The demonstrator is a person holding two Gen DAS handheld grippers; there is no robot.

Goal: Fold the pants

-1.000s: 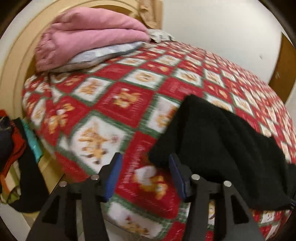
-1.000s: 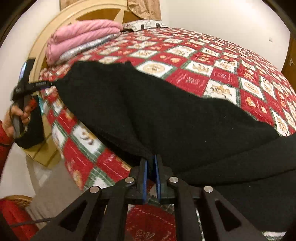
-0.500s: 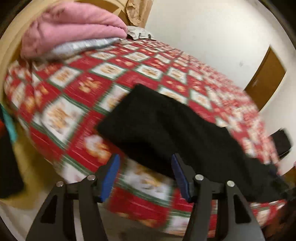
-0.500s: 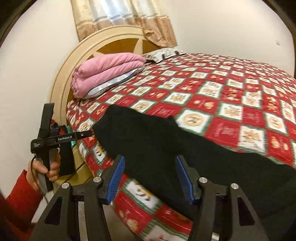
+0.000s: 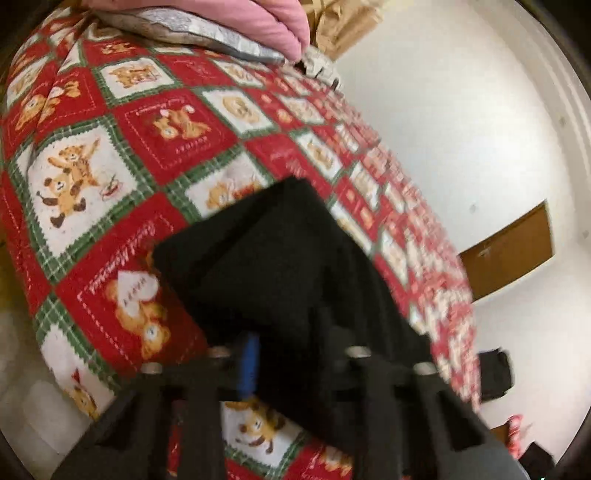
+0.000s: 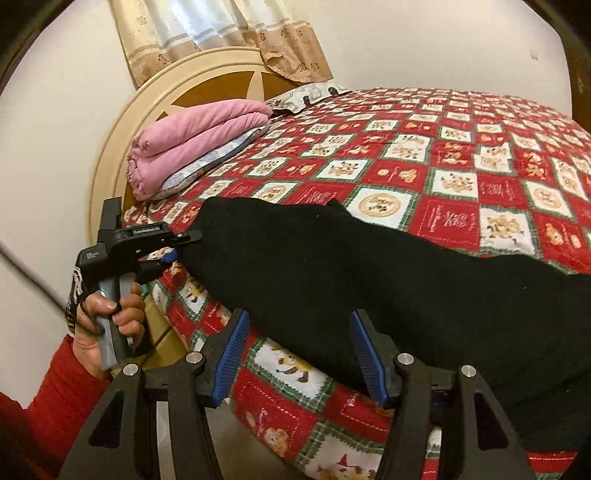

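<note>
- Black pants (image 5: 280, 258) fill the lower middle of the left wrist view, lying on the red, white and green quilt (image 5: 122, 147) near the bed edge; a squared corner of the cloth points toward the pink blanket (image 5: 258, 22) at the top
- left gripper (image 5: 291, 350) has just been closing and is clamped on the pants edge; one blue pad (image 5: 248, 363) shows, the other is buried in black cloth
- whole view is blurred and tilted; white wall (image 5: 461, 129) to the right, a brown door (image 5: 509, 247) beyond the bed
- Right wrist view: pants (image 6: 369, 280) stretch from the near left bed edge out to the right, flat on the quilt (image 6: 461, 155), lower edge hanging slightly over the side
- right gripper (image 6: 297, 354) has its jaws apart, blue pads (image 6: 232, 350) facing each other; pants edge sits between and just beyond them, pads not pressing it
- left gripper (image 6: 181, 247) also seen here at the left, held by a hand (image 6: 107, 317) in a red sleeve (image 6: 55, 398), tips biting the left end of the pants
- pink blanket (image 6: 199, 136) folded on a grey pillow (image 6: 210, 162) by the round headboard (image 6: 122, 122); curtain (image 6: 207, 33) behind it
</note>
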